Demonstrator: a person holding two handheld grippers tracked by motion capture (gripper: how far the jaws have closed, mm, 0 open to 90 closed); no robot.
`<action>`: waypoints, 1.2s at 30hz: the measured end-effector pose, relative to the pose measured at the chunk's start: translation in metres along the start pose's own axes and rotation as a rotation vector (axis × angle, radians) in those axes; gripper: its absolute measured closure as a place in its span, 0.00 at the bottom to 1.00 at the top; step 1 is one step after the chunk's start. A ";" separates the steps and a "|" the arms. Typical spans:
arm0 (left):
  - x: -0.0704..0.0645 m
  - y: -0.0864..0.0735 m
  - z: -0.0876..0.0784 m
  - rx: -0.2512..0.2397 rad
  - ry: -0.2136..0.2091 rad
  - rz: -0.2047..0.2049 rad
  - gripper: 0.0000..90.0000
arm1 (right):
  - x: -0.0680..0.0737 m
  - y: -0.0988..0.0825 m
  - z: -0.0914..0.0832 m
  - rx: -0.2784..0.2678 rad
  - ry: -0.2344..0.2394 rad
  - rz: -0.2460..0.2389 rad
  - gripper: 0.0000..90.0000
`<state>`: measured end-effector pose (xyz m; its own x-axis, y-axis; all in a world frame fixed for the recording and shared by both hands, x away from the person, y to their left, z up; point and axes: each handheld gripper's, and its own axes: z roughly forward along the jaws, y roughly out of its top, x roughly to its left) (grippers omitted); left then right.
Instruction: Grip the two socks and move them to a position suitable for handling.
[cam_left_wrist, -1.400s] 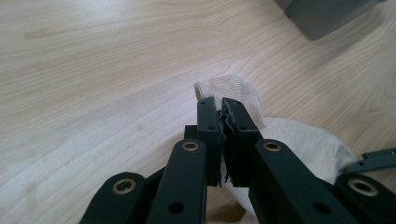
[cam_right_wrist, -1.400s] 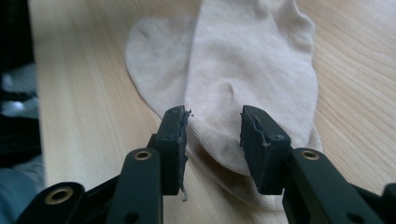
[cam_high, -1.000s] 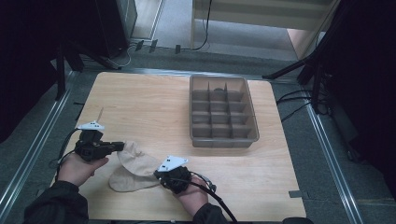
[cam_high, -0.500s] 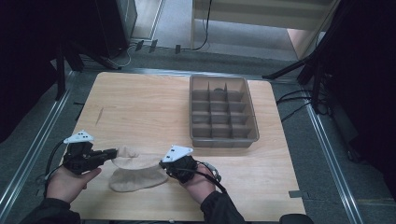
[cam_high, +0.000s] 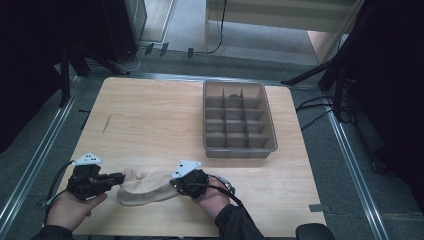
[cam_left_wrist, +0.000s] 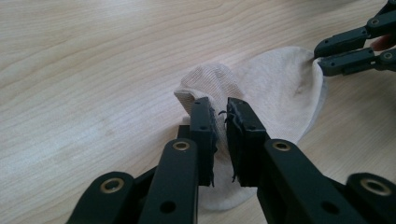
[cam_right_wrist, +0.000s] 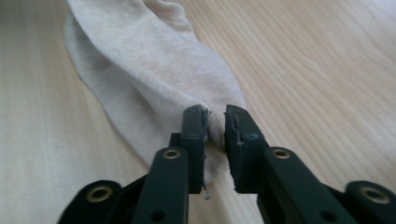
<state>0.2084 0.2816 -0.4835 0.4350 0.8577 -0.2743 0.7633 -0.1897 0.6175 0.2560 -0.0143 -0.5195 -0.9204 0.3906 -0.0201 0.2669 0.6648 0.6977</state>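
A beige sock lies stretched flat on the wooden table near its front edge. My left gripper is at the sock's left end. In the left gripper view the sock runs through a narrow gap between the jaws of my left gripper, which have just been opening; the pads no longer pinch it. My right gripper is at the sock's right end. Its jaws have just been opening too, with the sock's cuff edge loose between them. The right gripper's fingers show beyond the sock.
A grey tray split into several compartments stands at the back right of the table, with a small dark thing in a far compartment. Bare wood lies between the tray and the sock. Metal rails run along both sides of the table.
The left hand has moved left and toward the front edge, drawing the sock out flat. Both grippers' jaws have parted slightly. The right hand has stayed in place.
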 end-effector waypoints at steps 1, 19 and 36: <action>0.001 0.000 -0.001 -0.007 0.000 0.001 0.84 | -0.001 0.000 -0.002 -0.012 0.007 -0.004 0.81; 0.025 -0.001 0.023 0.031 -0.054 0.017 0.65 | -0.007 0.005 -0.003 -0.090 0.068 0.111 0.68; 0.021 -0.006 0.053 0.075 -0.048 0.151 0.73 | 0.003 -0.008 0.025 -0.035 0.028 0.105 0.73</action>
<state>0.2382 0.2755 -0.5314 0.5683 0.7934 -0.2182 0.7202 -0.3513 0.5982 0.2587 -0.0026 -0.5427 -0.8957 0.4384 0.0745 0.3527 0.5982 0.7196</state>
